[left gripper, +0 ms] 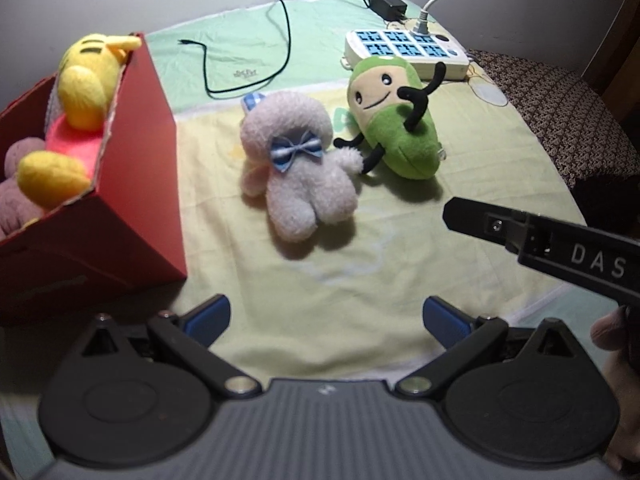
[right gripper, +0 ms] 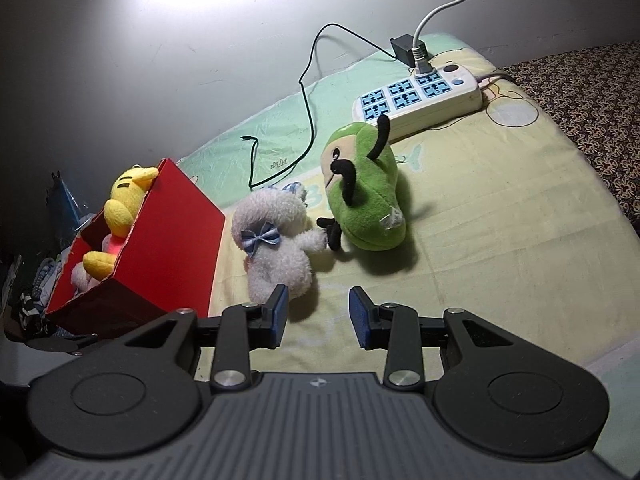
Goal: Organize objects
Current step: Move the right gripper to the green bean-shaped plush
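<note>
Both tools are released and grasp nothing: the left tool (left gripper: 326, 316) hovers low over the near part of the bed with its blue-padded fingers (left gripper: 210, 314) spread wide, and the right tool (right gripper: 318, 316) has its fingers parted too, its left pad just in front of the white plush's near end. The white plush (left gripper: 298, 168), wearing a blue striped bow (left gripper: 296, 152), lies on the pale yellow-green sheet (left gripper: 460, 152) in the middle of the scene. Just to its right lies the green plush (left gripper: 396, 120) with a smiling face and thin black limbs, one black limb touching the white plush's side. At the left stands a red box (left gripper: 140, 184), open on top, holding a yellow plush (left gripper: 86, 84) whose head pokes over the far rim, along with something pink and a mauve fuzzy item. At the far right of the sheet rests a white power strip (left gripper: 404, 50) with blue sockets, a white plug and a black adapter (left gripper: 386, 2) beside it; a thin black cable (left gripper: 286, 36) loops across the far sheet. The right tool's black finger also reaches in from the right of the left wrist view.
</note>
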`<state>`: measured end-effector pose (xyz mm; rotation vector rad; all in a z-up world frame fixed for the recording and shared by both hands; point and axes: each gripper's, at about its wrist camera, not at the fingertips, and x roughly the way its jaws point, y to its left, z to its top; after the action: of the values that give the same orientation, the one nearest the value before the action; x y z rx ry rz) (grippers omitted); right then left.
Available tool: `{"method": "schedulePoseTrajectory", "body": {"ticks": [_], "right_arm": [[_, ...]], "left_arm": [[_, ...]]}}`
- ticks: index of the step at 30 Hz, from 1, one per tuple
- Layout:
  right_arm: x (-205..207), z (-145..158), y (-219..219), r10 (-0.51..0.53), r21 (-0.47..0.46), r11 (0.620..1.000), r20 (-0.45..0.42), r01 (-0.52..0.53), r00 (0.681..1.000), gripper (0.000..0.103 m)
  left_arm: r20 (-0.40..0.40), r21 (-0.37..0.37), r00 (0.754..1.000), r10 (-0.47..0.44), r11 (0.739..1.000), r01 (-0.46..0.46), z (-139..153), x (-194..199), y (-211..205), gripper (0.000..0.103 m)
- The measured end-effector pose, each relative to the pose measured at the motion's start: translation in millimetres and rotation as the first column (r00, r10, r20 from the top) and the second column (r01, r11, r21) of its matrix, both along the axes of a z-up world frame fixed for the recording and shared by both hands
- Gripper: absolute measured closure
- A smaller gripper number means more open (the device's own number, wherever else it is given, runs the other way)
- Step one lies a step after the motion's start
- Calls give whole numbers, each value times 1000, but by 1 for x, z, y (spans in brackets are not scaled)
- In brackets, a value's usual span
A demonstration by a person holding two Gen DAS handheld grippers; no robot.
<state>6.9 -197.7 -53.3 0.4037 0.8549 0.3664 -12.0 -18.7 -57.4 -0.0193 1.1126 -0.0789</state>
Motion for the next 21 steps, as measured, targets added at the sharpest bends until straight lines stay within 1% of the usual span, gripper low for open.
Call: {"method": "schedulePoseTrajectory", "body": {"ticks": [2,6,8,9,10,12,13,14,16,18,21], "right_arm": [[5,-3,-9,-16,13,1000,-10,16,1000,66],[16,-7,-22,-34,43,998,-31,35,999,66],[23,-8,-26,-33,53,998,-29,35,999,66],[27,-8,-27,-29,60,998,-26,30,999,66],[32,-8,-28,-22,70,997,-26,24,999,63],[42,-8,-28,-5,99,995,-29,8,1000,53],[47,-8,-28,2,105,994,-27,1,1000,45],[52,-8,-27,7,104,995,-24,-5,1000,39],[62,-8,-23,15,85,996,-17,-13,1000,39],[74,-9,-20,26,72,997,-19,-24,999,38],[90,-14,-19,37,82,996,-35,-34,999,38]], "left_arm": [[-13,-43,1000,-5,999,5,-4,4,-1,1],[-20,-137,1000,13,990,-16,-11,13,0,1],[-35,-160,999,32,986,-38,-14,18,0,1],[-49,-165,998,34,985,-42,-17,21,-2,1],[-62,-169,998,28,985,-38,-19,23,-4,1],[-74,-176,997,7,984,-20,-25,27,-7,1],[-72,-171,997,7,985,-19,-27,27,-9,2],[-71,-165,997,8,986,-20,-28,28,-10,2],[-75,-171,997,12,985,-25,-30,31,-9,2],[-60,-171,998,19,985,-29,-28,34,-7,3],[-25,-126,999,29,991,-32,-21,43,-8,2]]}}
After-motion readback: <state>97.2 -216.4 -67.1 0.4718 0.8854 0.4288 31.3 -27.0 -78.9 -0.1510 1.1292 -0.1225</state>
